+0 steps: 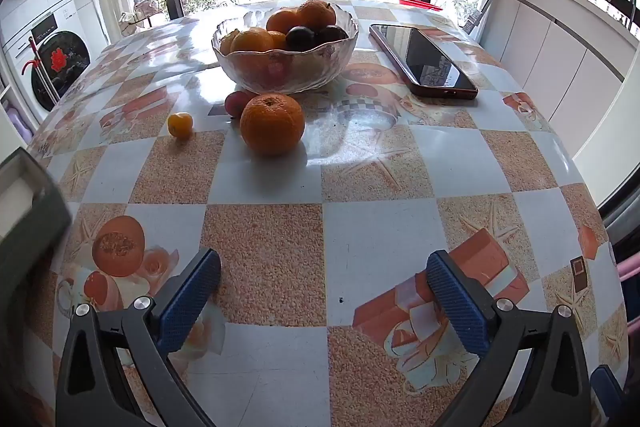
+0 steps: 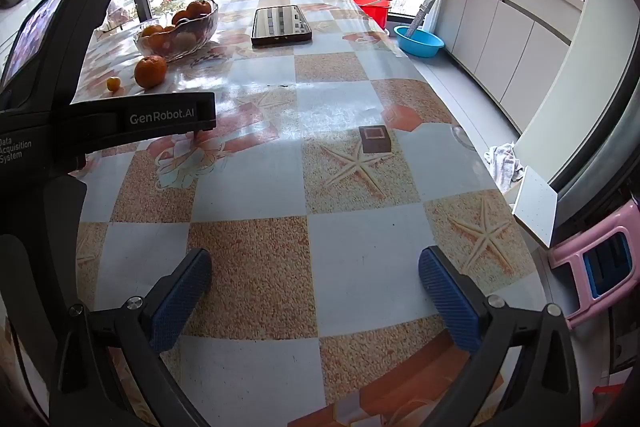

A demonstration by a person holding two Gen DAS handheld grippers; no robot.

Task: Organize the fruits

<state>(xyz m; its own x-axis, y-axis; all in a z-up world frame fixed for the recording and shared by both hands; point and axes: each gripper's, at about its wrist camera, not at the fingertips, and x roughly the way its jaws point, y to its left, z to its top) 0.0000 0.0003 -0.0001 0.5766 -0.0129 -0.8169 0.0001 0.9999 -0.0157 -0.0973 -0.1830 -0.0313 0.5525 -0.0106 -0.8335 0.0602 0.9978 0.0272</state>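
At the bottom of the left wrist view, the left tongs (image 1: 323, 273) gape wide with nothing in them. Up the middle, a big orange (image 1: 272, 124), a tiny orange fruit (image 1: 180, 125) and a small red fruit (image 1: 236, 103) sit on the table (image 1: 384, 227) before the glass bowl (image 1: 285, 61) of fruit. Low in the right wrist view, the right tongs (image 2: 315, 269) gape wide too, empty; the bowl sits upper left.

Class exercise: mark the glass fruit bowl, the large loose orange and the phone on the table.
glass fruit bowl (image 1: 320, 67): left wrist view, front wall.
large loose orange (image 1: 272, 125): left wrist view, middle of its peel.
phone (image 1: 430, 61): left wrist view, middle of its dark screen.
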